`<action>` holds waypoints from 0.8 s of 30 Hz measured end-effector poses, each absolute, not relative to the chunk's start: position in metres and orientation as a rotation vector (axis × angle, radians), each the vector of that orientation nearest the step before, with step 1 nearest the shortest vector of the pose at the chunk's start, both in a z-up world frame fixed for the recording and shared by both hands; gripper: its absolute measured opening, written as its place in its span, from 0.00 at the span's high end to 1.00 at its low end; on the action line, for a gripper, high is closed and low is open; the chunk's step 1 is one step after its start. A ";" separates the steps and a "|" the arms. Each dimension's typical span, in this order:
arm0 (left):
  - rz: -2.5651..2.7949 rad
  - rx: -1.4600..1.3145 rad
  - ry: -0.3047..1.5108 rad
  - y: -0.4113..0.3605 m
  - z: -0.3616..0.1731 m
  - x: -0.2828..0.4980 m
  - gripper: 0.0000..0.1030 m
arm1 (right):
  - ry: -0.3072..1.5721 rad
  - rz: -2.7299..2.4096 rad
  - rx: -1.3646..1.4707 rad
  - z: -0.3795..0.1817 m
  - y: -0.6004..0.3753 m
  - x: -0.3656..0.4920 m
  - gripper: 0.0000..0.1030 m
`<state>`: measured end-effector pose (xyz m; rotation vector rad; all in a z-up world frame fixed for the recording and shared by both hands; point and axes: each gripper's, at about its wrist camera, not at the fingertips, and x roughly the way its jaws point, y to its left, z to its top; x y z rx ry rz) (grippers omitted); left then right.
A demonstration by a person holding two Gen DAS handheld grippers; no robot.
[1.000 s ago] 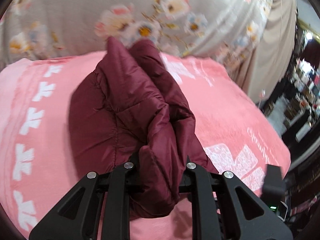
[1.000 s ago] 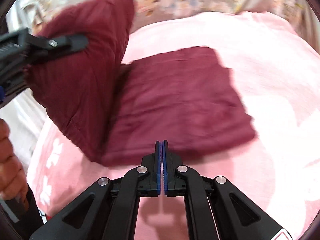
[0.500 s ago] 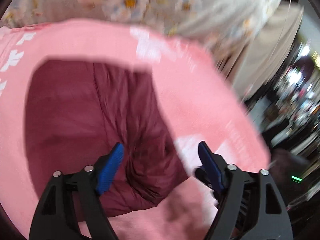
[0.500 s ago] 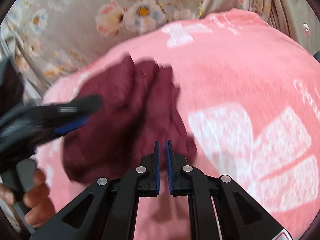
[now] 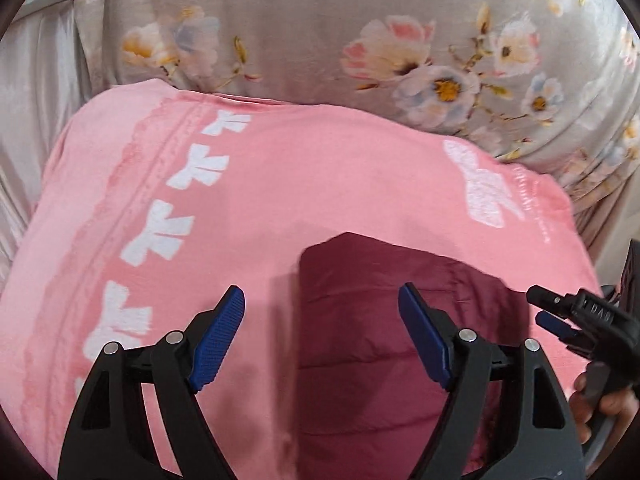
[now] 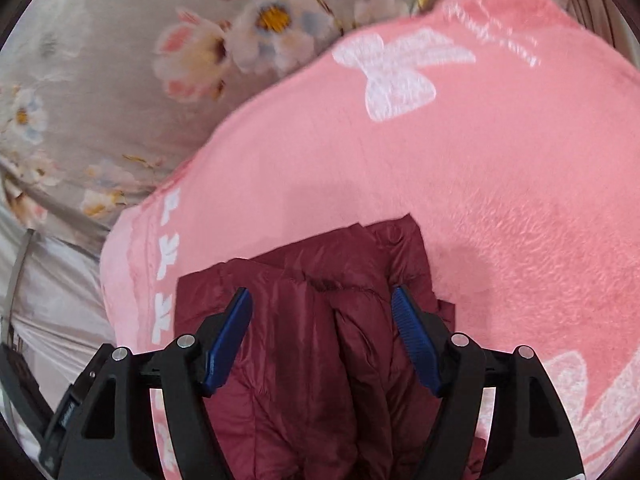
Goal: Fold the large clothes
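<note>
A dark red puffer jacket [image 5: 384, 344] lies folded on a pink blanket [image 5: 280, 184] with white bow prints. My left gripper [image 5: 320, 332] is open and empty, hovering over the jacket's left edge. In the right wrist view the jacket [image 6: 320, 320] lies bunched in folds, and my right gripper [image 6: 322, 336] is open just above it, its jaws either side of a raised fold without holding it. The right gripper [image 5: 560, 316] also shows at the right edge of the left wrist view.
A grey floral sheet [image 5: 360, 32] lies beyond the blanket [image 6: 480, 168]. White fabric [image 6: 52, 300] hangs at the left. A hand [image 5: 600, 404] holds the right gripper's handle.
My left gripper let go of the jacket and opened wide. The jacket dropped flat onto the blanket. My right gripper went from shut to open and moved over the jacket.
</note>
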<state>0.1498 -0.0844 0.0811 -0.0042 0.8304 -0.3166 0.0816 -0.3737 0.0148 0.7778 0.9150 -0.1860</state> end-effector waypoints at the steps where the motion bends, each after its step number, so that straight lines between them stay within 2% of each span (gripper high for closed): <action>1: -0.302 0.019 0.836 -0.087 0.078 0.155 0.25 | 0.955 -0.174 0.777 0.009 -0.372 0.090 0.31; 2: -0.292 0.033 0.842 -0.087 0.074 0.158 0.26 | 0.990 -0.170 0.757 0.004 -0.369 0.096 0.32; 3: -0.282 0.051 0.850 -0.090 0.070 0.162 0.26 | 1.015 -0.168 0.724 0.001 -0.365 0.101 0.42; 4: -0.277 0.063 0.854 -0.092 0.067 0.163 0.26 | 1.040 -0.174 0.665 -0.001 -0.361 0.104 0.67; 6: -0.256 0.106 0.861 -0.101 0.061 0.167 0.26 | 1.033 -0.164 0.604 0.003 -0.360 0.101 0.87; 7: -0.254 0.129 0.864 -0.108 0.057 0.168 0.26 | 1.023 -0.171 0.560 0.008 -0.360 0.097 0.91; 10: -0.265 0.153 0.871 -0.122 0.050 0.169 0.26 | 0.983 -0.261 0.349 0.024 -0.354 0.084 0.96; 14: -0.296 0.178 0.892 -0.152 0.039 0.168 0.26 | 0.966 -0.374 0.150 0.019 -0.345 0.073 0.97; 24: -0.257 0.290 0.906 -0.205 -0.002 0.172 0.26 | 0.975 -0.404 0.210 -0.034 -0.360 0.074 0.96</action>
